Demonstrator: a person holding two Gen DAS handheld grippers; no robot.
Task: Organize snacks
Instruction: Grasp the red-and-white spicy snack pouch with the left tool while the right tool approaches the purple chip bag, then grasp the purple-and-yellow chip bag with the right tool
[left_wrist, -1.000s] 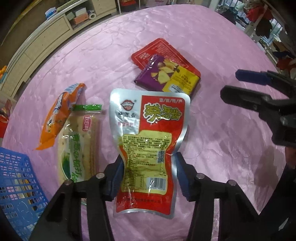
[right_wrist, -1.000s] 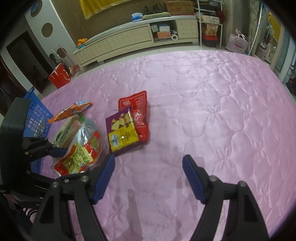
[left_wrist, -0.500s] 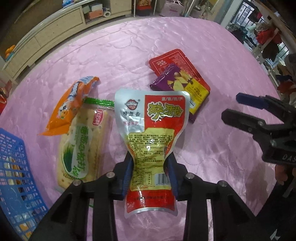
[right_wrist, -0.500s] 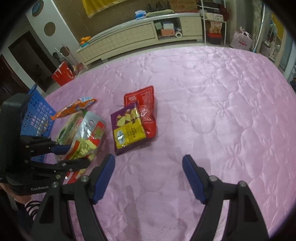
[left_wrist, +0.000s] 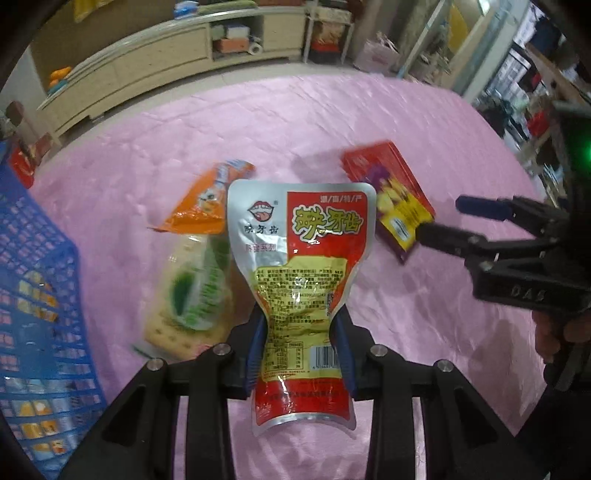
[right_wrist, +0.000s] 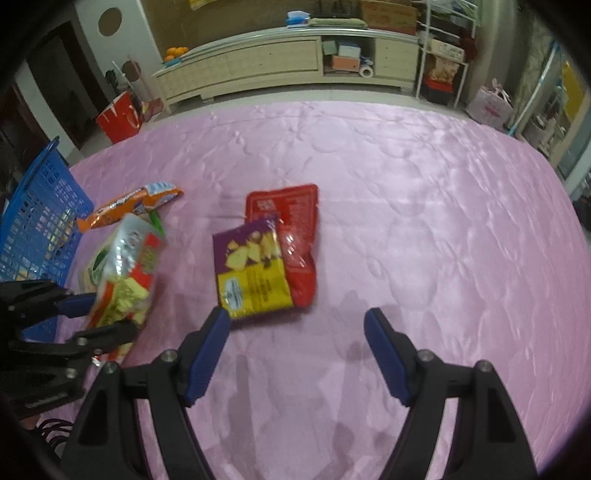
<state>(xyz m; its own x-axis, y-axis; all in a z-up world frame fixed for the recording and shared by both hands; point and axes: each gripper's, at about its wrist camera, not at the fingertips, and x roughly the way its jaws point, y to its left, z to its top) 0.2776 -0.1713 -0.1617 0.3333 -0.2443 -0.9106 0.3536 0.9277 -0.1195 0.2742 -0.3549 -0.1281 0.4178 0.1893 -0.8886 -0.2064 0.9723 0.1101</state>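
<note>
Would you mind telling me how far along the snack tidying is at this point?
Done: the blue basket already holds some packets. In hand: the left claw is shut on the silver and red pouch. Left on the pink cloth: the orange packet, the cracker pack, the purple and yellow packet and the red packet under it. The right claw is open and empty.
</note>
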